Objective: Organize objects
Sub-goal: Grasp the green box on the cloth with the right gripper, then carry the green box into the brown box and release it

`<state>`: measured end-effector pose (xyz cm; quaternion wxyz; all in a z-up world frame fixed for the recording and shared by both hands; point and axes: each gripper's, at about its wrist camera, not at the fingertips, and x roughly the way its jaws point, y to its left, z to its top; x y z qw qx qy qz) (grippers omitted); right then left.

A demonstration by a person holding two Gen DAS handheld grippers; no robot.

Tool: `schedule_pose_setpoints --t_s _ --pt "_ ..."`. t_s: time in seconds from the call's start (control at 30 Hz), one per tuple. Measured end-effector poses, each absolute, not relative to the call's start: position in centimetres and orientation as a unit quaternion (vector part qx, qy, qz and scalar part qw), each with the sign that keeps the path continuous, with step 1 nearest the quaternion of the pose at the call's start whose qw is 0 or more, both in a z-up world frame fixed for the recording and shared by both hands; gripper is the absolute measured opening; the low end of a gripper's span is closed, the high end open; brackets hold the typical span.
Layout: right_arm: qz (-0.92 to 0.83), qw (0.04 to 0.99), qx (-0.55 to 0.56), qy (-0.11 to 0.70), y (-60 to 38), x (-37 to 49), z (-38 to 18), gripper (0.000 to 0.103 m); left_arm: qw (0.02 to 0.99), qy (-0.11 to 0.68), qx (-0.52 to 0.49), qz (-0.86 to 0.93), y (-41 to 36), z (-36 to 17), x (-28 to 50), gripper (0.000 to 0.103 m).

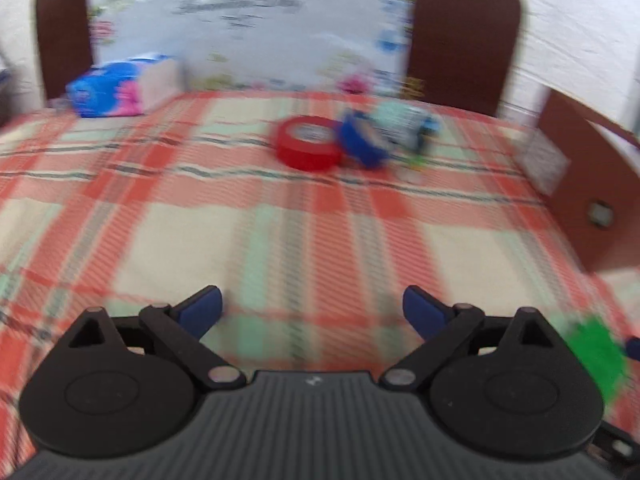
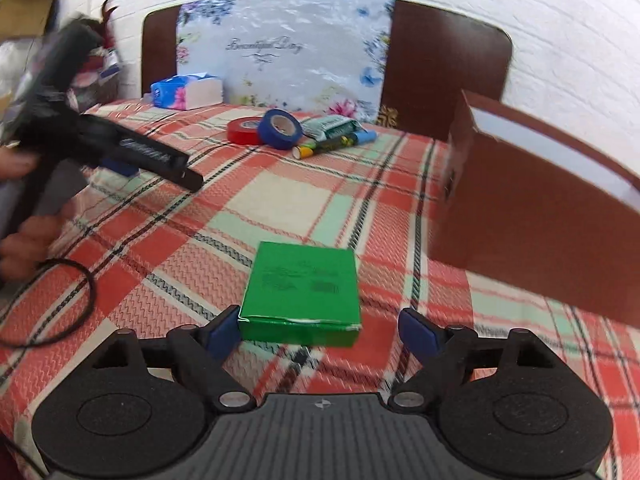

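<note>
Presently, item one: green box [image 2: 302, 292], flat on the plaid cloth [image 2: 280, 196], lying between my right tongs [image 2: 318, 330], jaws wide; left pad looks to touch its corner, no grip. Item two: left tongs [image 1: 312, 310], wide, empty, over bare cloth. Far end, grouped near the headboard [image 2: 440, 64]: red tape [image 2: 244, 130], blue tape [image 2: 280, 128], markers [image 2: 336, 142], tissue pack [image 2: 186, 92]. Brown box [image 2: 532, 208] at right, likely the destination. White brick wall [image 2: 520, 4] behind.
</note>
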<state>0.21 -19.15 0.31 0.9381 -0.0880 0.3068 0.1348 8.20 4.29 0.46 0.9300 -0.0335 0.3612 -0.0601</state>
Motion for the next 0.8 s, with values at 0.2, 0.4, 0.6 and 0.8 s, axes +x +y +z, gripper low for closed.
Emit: schedule_pose_setpoints --t_s 0.2,0.4,0.6,0.8 --pt "0.14 0.939 -0.101 0.299 -18.9 0.2 0.0 0.084 0.88 0.425 -0.101 -0.186 -0.4 1.4 5.3 0.082" --pt "0.146 0.939 -0.103 0.295 -19.3 0.4 -0.2 0.083 0.86 0.453 -0.097 -0.213 -3.9 0.7 4.9 0.08" --pt "0.168 0.935 -0.095 0.297 -19.6 0.5 -0.3 0.06 0.862 0.444 -0.062 -0.238 -6.7 0.3 5.1 0.06" --pt "0.142 0.955 -0.08 0.249 -20.8 -0.4 1.3 0.06 0.867 0.428 -0.08 -0.243 -6.9 3.8 5.4 0.041"
